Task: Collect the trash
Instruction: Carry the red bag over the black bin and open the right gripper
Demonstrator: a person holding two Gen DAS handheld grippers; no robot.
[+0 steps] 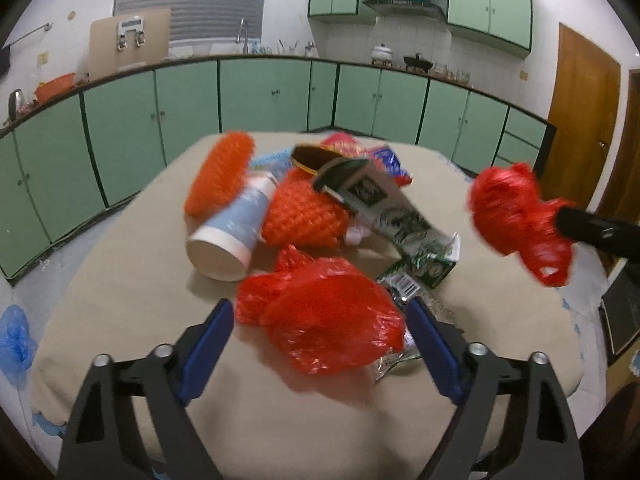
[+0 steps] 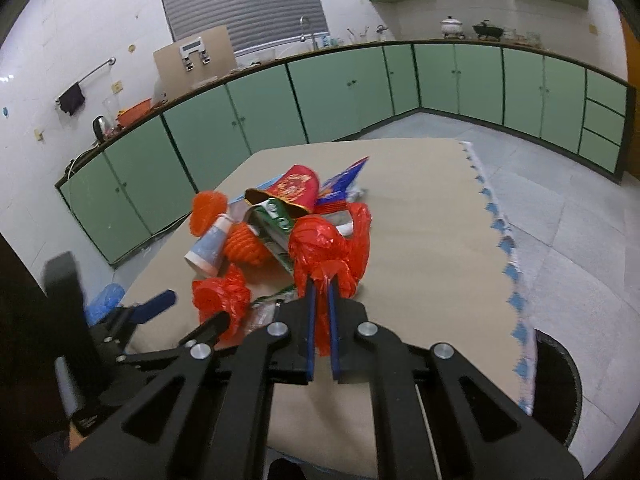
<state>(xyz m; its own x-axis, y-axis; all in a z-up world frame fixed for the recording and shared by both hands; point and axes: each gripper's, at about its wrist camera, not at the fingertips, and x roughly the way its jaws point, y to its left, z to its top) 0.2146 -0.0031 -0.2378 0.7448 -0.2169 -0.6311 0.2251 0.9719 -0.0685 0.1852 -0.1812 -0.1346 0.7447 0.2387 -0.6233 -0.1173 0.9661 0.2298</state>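
Note:
A heap of trash lies mid-table: a blue-and-white paper cup (image 1: 232,232), two orange foam nets (image 1: 220,172), a green-and-white carton (image 1: 392,208), a red paper cup (image 2: 296,188) and wrappers. Nearest the left wrist camera sits a crumpled red plastic bag (image 1: 328,320). My left gripper (image 1: 320,306) stands open around it, one blue pad on each side, close to the bag's edges. My right gripper (image 2: 321,282) is shut on a second red plastic bag (image 2: 324,248), held clear of the table to the right of the heap (image 1: 516,216).
The table wears a beige cloth (image 1: 120,300) with a blue-trimmed edge (image 2: 508,272). A blue plastic bag (image 1: 16,336) lies on the floor at the left. A dark round container (image 2: 556,384) stands by the table's right corner. Green cabinets line the walls.

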